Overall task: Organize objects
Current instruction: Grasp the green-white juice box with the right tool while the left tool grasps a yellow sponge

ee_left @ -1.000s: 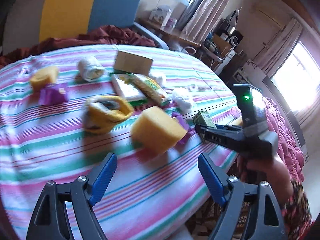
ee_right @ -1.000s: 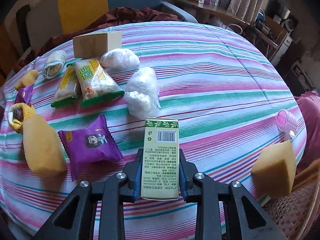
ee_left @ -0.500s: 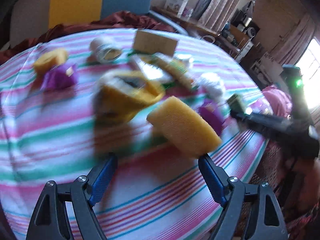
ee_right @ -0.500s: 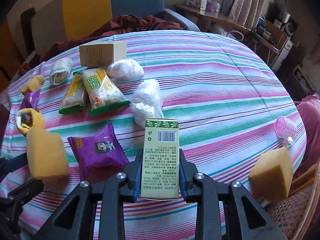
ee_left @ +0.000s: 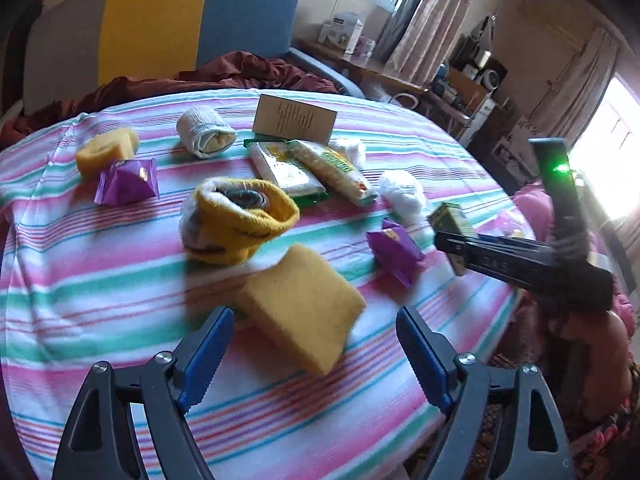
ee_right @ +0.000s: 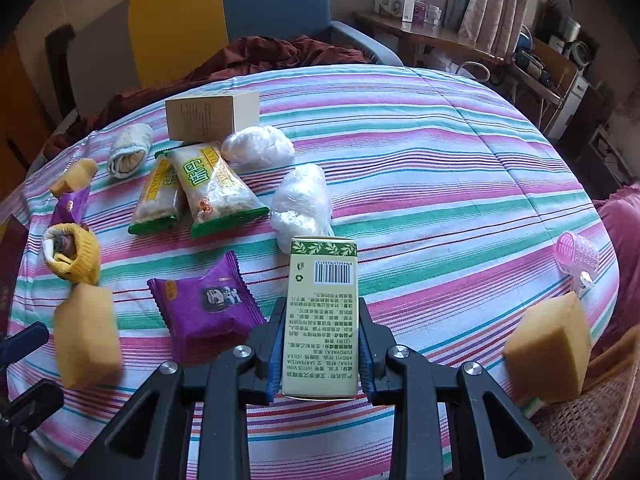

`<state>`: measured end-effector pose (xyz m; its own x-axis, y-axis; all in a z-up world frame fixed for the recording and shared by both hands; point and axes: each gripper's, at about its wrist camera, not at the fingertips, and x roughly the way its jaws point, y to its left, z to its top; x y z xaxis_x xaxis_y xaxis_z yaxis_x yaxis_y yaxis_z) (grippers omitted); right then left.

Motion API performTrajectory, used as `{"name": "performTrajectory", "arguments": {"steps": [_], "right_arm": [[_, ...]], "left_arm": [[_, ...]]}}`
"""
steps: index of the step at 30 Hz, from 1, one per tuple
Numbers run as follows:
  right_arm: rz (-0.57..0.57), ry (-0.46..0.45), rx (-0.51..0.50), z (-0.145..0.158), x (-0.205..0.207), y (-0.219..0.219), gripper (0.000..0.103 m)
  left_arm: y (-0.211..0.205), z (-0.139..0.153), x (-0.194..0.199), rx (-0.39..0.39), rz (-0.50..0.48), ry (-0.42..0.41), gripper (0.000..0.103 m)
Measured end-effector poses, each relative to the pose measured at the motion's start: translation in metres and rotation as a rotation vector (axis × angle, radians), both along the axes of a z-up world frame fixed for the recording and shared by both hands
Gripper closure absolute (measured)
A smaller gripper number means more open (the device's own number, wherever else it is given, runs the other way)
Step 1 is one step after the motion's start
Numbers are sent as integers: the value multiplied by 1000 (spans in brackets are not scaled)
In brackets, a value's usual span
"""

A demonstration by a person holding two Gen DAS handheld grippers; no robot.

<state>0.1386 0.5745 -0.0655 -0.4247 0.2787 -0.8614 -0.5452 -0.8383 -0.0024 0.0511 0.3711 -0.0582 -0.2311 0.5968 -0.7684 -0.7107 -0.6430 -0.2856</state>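
Note:
A yellow sponge (ee_left: 300,312) lies on the striped tablecloth (ee_left: 100,280), just ahead of and between the blue tips of my left gripper (ee_left: 310,328), which is open and apart from it. My right gripper (ee_right: 321,332) is shut on a pale green box (ee_right: 322,320) with a barcode, held above the cloth. In the left wrist view the right gripper (ee_left: 500,256) shows from the side, holding that green box (ee_left: 450,216). In the right wrist view the same sponge (ee_right: 86,336) sits at the left.
On the cloth lie a purple snack packet (ee_right: 204,304), a yellow sock roll (ee_left: 236,216), two green-edged snack packs (ee_left: 308,168), white plastic bundles (ee_right: 302,204), a tan box (ee_left: 294,118) and a white sock roll (ee_left: 204,130). Another sponge (ee_right: 548,348) and a pink curler (ee_right: 578,252) sit near the right edge.
My left gripper has closed in on the yellow sponge, which now looms larger between the open tips. The right gripper keeps the green box and has hardly moved.

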Motion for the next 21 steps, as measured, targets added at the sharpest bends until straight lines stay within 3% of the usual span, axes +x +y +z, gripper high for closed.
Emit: {"name": "performTrajectory", "arguments": {"steps": [4,7,12,21], "right_arm": [[9,3,14,1,-1,-2,72],[19,8,32,3,-2,-5,72],[36,11,71,6,-3,-10,72],[55,19,104,9,-5,-14,72]], "left_arm": [[16,-13,-11,-33,40,-28,19],[26,-26,-14,-134,58,3,19],[11,-29,-12,-31,40,-6,29],[-10,-27,-9,37,18,3,42]]}}
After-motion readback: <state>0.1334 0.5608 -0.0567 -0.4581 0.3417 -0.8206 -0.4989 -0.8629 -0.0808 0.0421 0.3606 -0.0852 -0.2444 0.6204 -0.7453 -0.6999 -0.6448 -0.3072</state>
